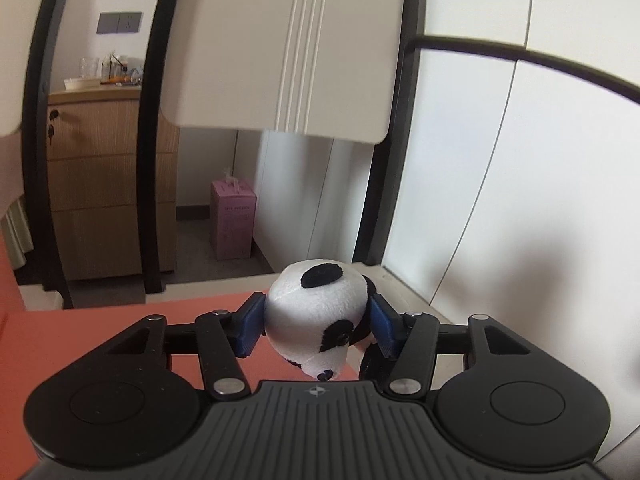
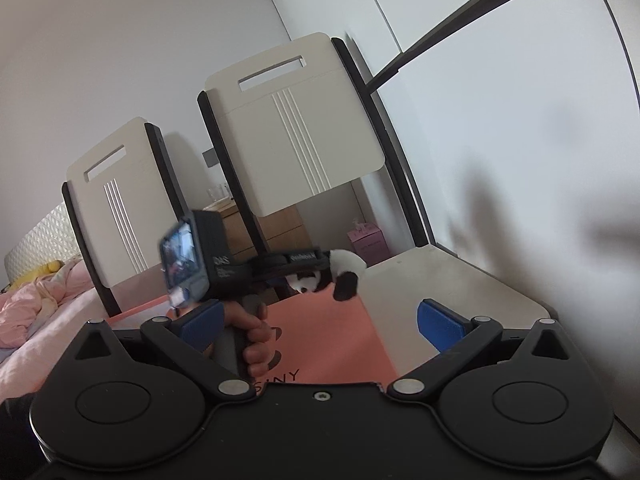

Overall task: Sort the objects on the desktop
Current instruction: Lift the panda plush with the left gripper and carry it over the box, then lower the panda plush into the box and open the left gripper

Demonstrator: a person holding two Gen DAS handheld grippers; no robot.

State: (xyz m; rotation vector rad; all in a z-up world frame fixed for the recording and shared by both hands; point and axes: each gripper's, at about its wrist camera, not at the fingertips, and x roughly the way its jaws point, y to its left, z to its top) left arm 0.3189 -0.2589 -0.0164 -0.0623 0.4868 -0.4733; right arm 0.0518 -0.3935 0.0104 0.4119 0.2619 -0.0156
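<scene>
The left gripper (image 1: 316,326) has its two blue pads squeezed onto the soft black-and-white plush panda toy (image 1: 320,316), one pad on each side of its round head. The panda hangs face down between the pads, lifted up off the desk. Below it and a bit in front lies the flat salmon-pink mat (image 1: 120,320) on the pale tabletop (image 1: 404,288).

The right gripper (image 2: 316,324) is spread wide with nothing between its blue pads. It waits behind the left gripper, which shows up ahead of it with the panda at its tip.

The job now looks like carrying the panda to its sorting spot, but no bin or tray shows in either view, so I cannot tell where that is. The toy is squishy, so keep the squeeze soft but firm. Move slowly and keep the tool level so the head does not slip out. Lower it until it touches down before letting go
</scene>
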